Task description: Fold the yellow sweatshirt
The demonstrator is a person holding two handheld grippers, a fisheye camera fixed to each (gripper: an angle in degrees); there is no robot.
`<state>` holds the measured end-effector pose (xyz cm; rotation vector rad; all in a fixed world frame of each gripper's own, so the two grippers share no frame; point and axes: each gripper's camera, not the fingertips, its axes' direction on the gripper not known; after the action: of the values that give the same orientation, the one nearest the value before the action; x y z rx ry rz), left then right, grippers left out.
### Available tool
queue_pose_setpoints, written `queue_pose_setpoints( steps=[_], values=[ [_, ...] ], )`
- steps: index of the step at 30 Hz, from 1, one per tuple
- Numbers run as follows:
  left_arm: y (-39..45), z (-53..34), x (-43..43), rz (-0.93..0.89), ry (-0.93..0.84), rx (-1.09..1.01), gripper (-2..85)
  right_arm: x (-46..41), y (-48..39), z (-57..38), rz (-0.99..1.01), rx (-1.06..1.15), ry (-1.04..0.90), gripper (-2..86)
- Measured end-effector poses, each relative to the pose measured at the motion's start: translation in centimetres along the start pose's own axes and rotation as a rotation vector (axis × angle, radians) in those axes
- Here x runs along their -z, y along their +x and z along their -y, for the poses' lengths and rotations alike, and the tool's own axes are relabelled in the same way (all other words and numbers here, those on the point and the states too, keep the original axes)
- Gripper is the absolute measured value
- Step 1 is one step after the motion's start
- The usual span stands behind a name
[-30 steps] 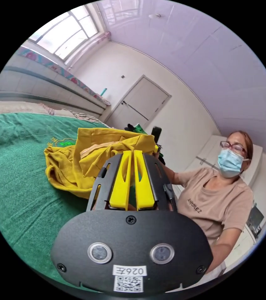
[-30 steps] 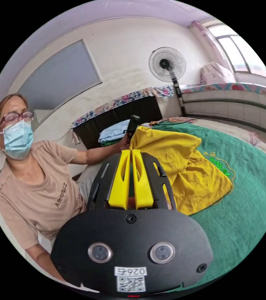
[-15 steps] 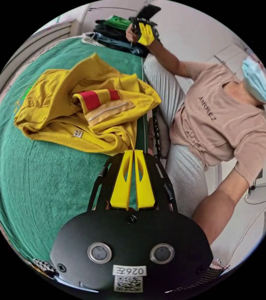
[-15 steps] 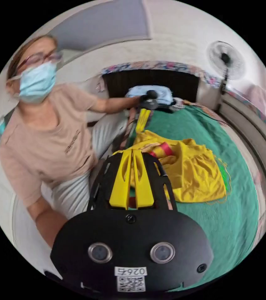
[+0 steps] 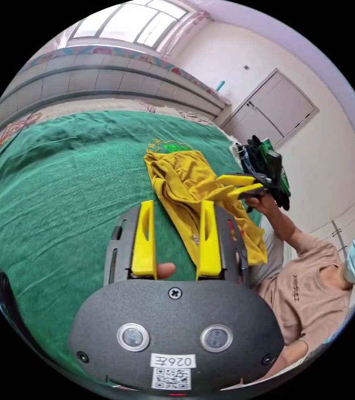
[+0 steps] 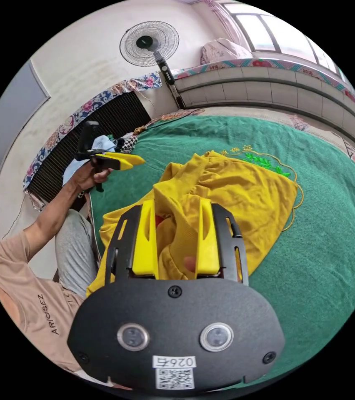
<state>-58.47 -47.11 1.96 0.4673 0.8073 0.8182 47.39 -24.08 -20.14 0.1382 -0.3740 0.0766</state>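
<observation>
Where it bunches, the yellow sweatshirt [image 6: 227, 196] hides its sleeves.

Your sweatshirt [image 6: 227, 196] lies on the blanket [image 6: 331, 233], near its edge beside you. Beyond that blanket stands the fan [image 6: 149, 41], against the wall.

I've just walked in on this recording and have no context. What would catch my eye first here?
The yellow sweatshirt lies crumpled on a green blanket covering the bed, near the edge where the person sits. Both grippers are open and hold nothing: the right gripper hovers over the sweatshirt, the left gripper over the blanket beside it. A standing fan rises by the wall behind.
</observation>
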Motion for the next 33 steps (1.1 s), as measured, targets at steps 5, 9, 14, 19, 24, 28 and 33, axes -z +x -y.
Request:
queue_pose_setpoints(
  steps=[5,9,14,19,24,28,33],
  values=[
    [0.1,4.1,-8.9,0.287,-0.161,0.085,9.7,-2.6,-1.8,0.4,-0.131,0.043,-0.141,0.6],
    [3.4,2.8,-7.9,0.392,-0.201,-0.093,2.0,2.7,-1.8,0.1,-0.235,0.053,-0.172,-1.1],
    [1.7,0.8,-1.6,0.299,-0.062,-0.05,1.1,19.1,2.1,-6.3,-0.315,-0.119,-0.032,-1.2],
    [-6.1,-3.6,1.6,0.054,0.03,0.18,1.8,34.8,8.5,-25.4,-0.422,-0.516,0.129,0.5],
    [-14.1,-9.2,2.9,-0.202,0.273,0.407,7.6,38.7,9.9,-34.1,-0.53,-0.687,0.127,3.6],
    [-16.4,-11.2,3.2,-0.285,0.367,0.448,11.6,36.7,8.8,-28.7,-0.53,-0.515,0.169,4.6],
    [-15.8,-8.5,-1.7,-0.269,0.21,0.406,14.1,27.2,14.5,-17.6,-0.474,-0.39,0.07,4.7]
  ],
)
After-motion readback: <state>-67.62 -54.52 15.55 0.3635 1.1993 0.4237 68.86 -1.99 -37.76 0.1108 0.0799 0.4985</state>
